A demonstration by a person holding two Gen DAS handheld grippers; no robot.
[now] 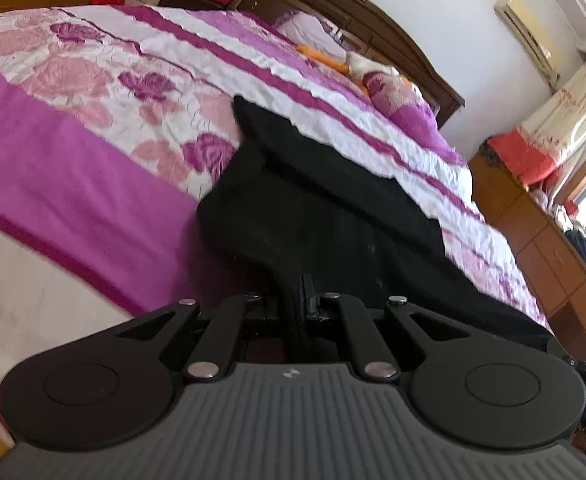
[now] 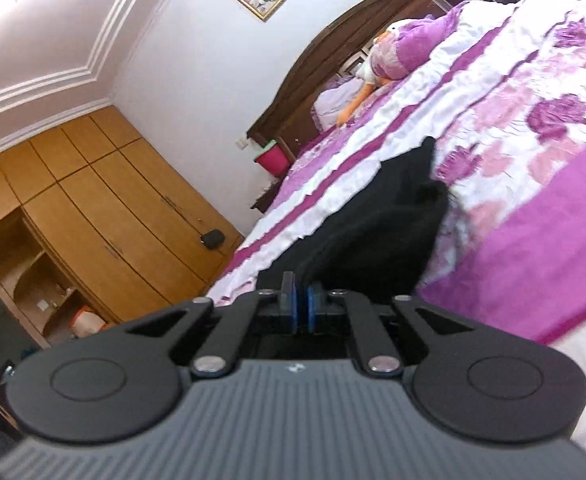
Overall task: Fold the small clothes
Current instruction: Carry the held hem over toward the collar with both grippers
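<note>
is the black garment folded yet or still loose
Loose: the black garment is bunched unevenly on the bedspread, both grippers pinching its near edge.

Your left gripper (image 1: 299, 292) and right gripper (image 2: 301, 300) share ribbed grey bodies, black linkage arms with silver rivets, and round black discs; the right's pads are blue.

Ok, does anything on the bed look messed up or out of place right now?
Only the black garment: it lies bunched and crooked across the floral bedspread, one corner sticking up, not yet flat. Both tools pinch its near edge. Nothing looks spilled or damaged.
</note>
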